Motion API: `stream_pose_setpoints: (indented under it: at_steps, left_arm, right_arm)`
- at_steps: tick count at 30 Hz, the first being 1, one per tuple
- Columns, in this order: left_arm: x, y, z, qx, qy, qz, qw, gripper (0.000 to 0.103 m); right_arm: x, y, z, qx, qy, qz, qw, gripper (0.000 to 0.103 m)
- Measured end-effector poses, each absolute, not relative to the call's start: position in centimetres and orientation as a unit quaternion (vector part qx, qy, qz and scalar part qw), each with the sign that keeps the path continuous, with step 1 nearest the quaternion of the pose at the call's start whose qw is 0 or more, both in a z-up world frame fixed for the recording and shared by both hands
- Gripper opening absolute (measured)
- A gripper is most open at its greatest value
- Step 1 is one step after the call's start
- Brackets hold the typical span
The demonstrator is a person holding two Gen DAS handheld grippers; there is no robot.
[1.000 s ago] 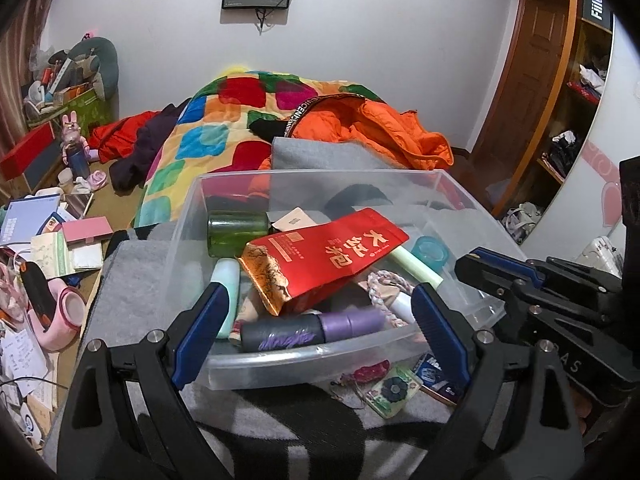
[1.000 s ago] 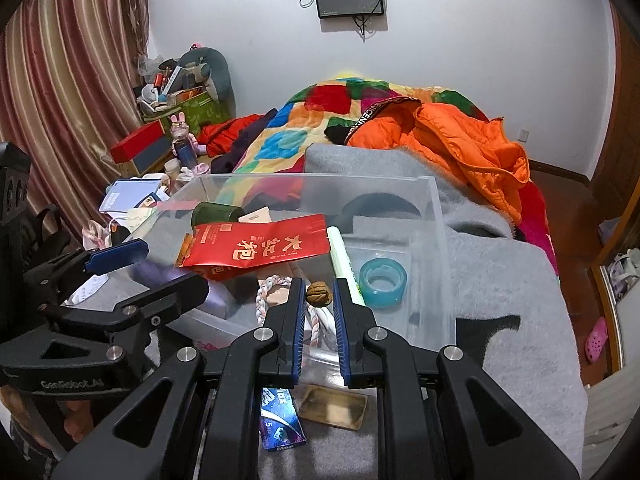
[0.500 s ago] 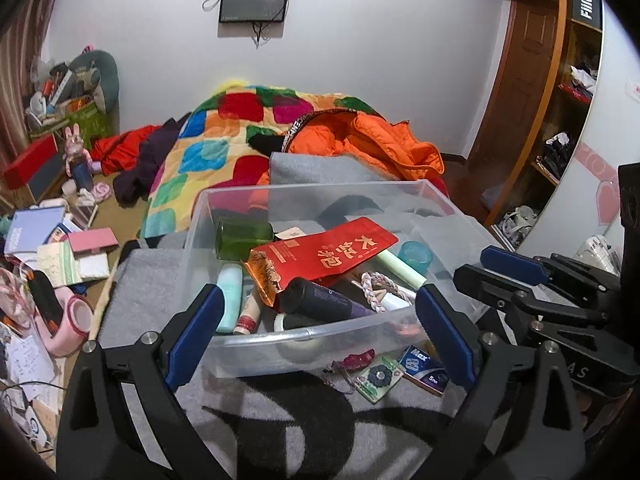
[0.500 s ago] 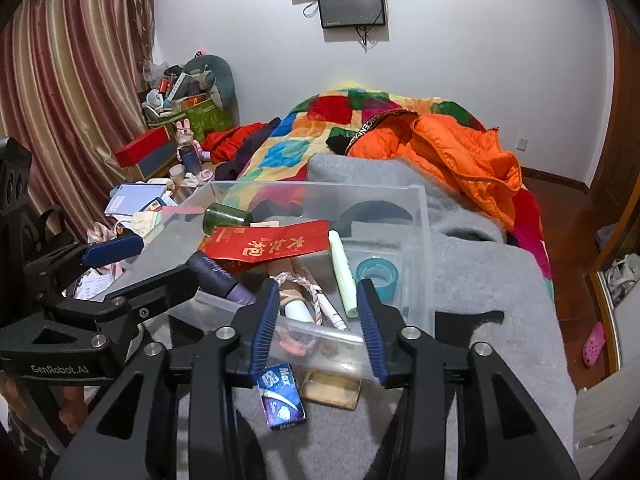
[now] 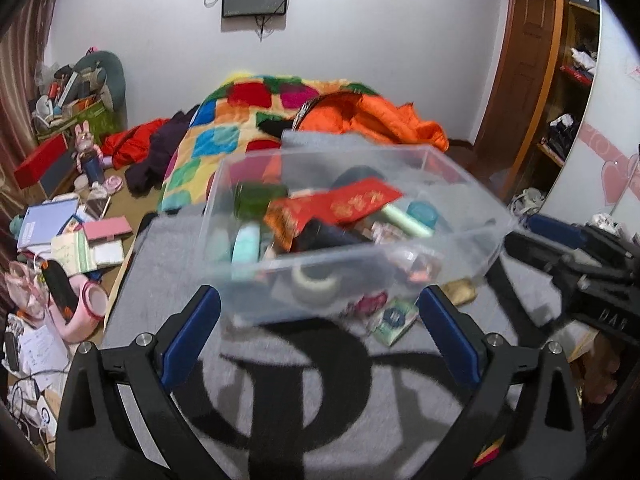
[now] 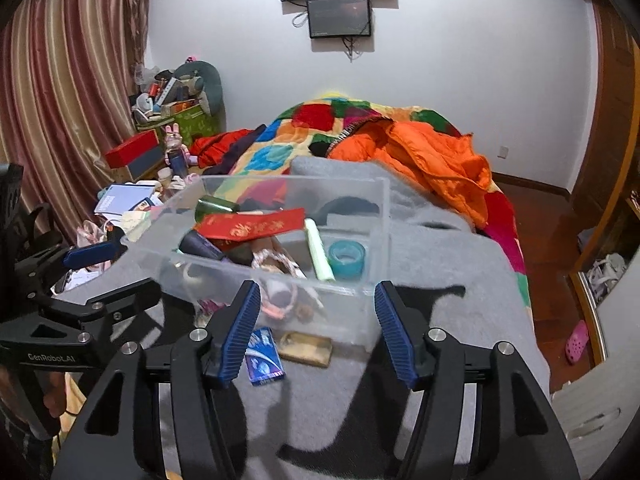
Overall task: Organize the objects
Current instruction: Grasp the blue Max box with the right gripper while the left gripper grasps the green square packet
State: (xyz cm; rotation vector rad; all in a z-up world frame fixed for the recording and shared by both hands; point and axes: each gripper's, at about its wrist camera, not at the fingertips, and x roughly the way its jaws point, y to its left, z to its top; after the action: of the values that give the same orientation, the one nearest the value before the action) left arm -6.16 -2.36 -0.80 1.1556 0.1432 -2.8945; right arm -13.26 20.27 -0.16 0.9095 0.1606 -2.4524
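both tools empty: left tool [image 5: 318, 328] spread wide, right tool [image 6: 316, 328] just opening; loose blue packet [image 6: 264, 356] beside the clear bin [image 6: 376, 236], probably gum, may get shoved.

A lived-in home bedroom: patchwork quilt [image 6: 320, 136] on the bed, curtains [image 6: 68, 92], wall-mounted screen [image 6: 339, 16].
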Motion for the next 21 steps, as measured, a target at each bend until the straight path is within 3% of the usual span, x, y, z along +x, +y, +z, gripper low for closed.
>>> stream_pose_setpoints:
  at_steps: [9, 18, 21]
  left_arm:
    - [-6.1, -2.8, -5.1, 0.422, 0.055, -0.905, 0.010, 0.101]
    - [-7.9, -0.7, -5.7, 0.438, 0.064, -0.896, -0.041, 0.100]
    - [-7.7, 0.1, -5.6, 0.430, 0.047, -0.901, -0.039, 0.087]
  right_arm:
    - [-13.6, 21.5, -3.5, 0.379, 0.046, -0.892, 0.242, 0.056]
    - [-13.5, 21.2, -5.6, 0.411, 0.032, -0.868, 0.275, 0.055]
    - [-13.0, 20.5, -5.8, 0.410, 0.042, -0.861, 0.297, 0.052]
